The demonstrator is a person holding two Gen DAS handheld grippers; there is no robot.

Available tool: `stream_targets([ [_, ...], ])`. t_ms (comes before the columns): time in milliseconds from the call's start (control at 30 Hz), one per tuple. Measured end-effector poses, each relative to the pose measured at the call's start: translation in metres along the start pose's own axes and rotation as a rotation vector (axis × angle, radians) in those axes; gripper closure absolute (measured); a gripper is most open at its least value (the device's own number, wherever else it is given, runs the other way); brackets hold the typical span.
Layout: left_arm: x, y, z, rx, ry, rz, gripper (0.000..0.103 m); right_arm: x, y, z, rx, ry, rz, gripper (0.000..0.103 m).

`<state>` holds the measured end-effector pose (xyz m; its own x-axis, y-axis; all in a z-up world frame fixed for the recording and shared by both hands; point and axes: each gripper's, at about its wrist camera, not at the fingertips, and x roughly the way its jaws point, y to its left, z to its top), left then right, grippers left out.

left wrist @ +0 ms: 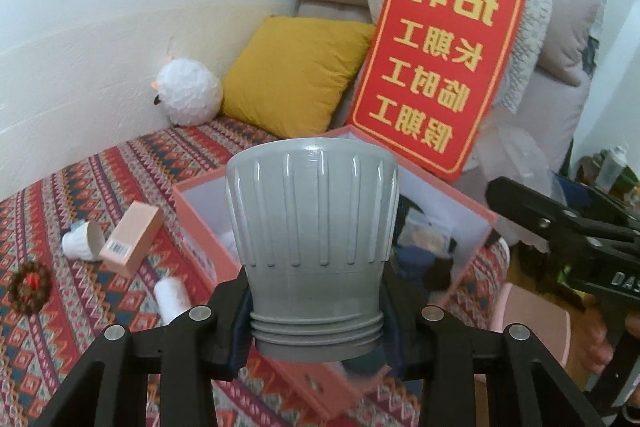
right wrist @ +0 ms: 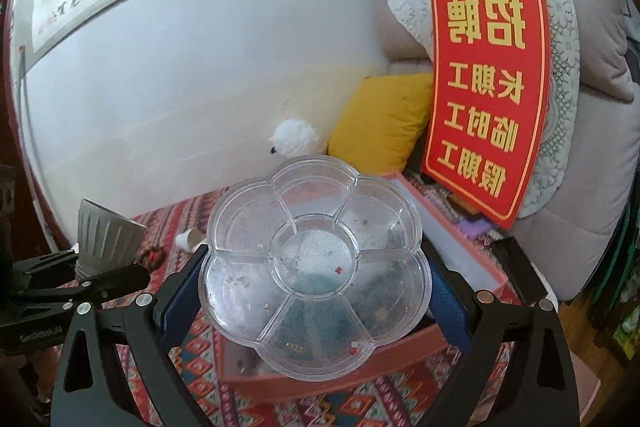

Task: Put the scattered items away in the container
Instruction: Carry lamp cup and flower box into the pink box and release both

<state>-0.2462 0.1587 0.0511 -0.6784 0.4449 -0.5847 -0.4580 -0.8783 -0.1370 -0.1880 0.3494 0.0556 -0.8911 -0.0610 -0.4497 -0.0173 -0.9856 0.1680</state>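
Note:
My left gripper [left wrist: 316,319] is shut on the narrow threaded end of a grey ribbed cup [left wrist: 314,227], held upright above the near edge of the open pink box [left wrist: 200,223]. That cup [right wrist: 106,239] also shows at the left of the right wrist view. My right gripper [right wrist: 316,291] is shut on a clear flower-shaped divided tray [right wrist: 316,267], held over the pink box [right wrist: 460,247]. Dark items lie inside the box. On the patterned cloth left of the box lie a small pink carton [left wrist: 132,239], a white roll [left wrist: 82,241] and a white cylinder [left wrist: 172,297].
A small wreath ornament [left wrist: 29,286] lies at the far left on the cloth. Behind the box stand a red sign [left wrist: 440,59], a yellow cushion [left wrist: 296,75] and a white plush toy [left wrist: 188,93] against the wall. Folded quilts [right wrist: 592,147] are stacked at the right.

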Motion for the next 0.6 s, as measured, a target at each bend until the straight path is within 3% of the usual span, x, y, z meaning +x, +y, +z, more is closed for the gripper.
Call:
stream_targets([
  [233,0.063,0.009,0.027,0.017,0.041,-0.002,0.059,0.042,-0.027,0.018,0.015,0.006,-0.023,0.005],
  [500,0.133,0.015,0.032,0.006,0.112,-0.019,0.059,0.105,-0.054,0.015,0.023,0.049,-0.060,0.005],
  [533,0.140,0.019,0.031,-0.012,0.114,-0.029,0.056,0.112,-0.056,0.014,0.022,0.053,-0.064,0.005],
  [567,0.143,0.023,0.030,-0.030,0.118,-0.037,0.038,0.118,-0.058,0.012,0.018,0.056,-0.071,0.005],
  [600,0.146,0.026,0.029,-0.049,0.122,-0.046,0.027,0.124,-0.060,0.010,0.018,0.059,-0.079,0.004],
])
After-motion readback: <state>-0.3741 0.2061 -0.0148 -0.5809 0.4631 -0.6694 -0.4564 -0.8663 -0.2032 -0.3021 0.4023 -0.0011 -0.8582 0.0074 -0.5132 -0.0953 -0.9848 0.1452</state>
